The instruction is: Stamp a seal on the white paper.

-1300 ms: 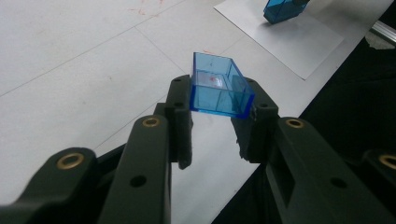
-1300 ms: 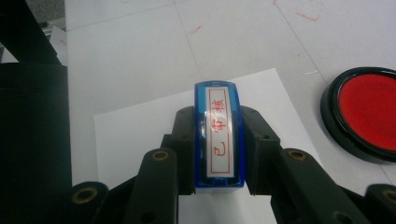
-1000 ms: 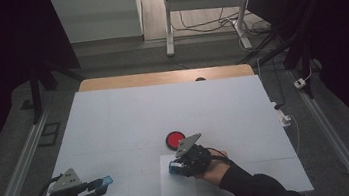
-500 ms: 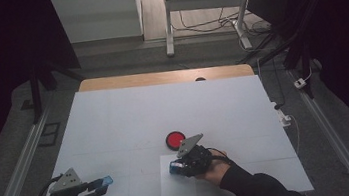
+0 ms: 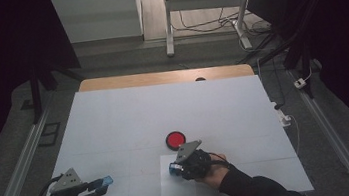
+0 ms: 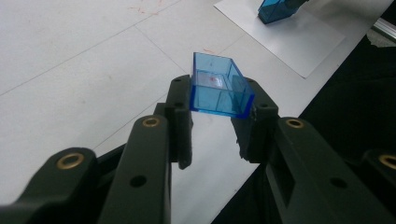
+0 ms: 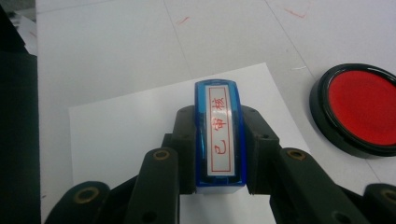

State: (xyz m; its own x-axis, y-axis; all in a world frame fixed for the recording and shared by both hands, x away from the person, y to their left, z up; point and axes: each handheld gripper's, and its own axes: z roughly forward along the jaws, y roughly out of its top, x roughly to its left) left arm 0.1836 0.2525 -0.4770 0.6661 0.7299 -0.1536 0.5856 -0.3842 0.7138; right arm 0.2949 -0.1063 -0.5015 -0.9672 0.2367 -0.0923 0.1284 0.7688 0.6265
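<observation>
Right gripper view: the right gripper clamps a blue rectangular plastic stamp over a white paper sheet, beside a round red ink pad; the left gripper grips its clear blue cap. Uncapping looks done, no print on the sheet yet

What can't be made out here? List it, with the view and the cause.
- Stamp face: right gripper view shows its top label; the underside faces the paper.
- Whether the stamp touches the paper: high view, hidden under the right gripper.
- Ink pad: right gripper view, cut off by the right edge.
- Cap far end: left gripper view, hidden behind its own walls.
</observation>
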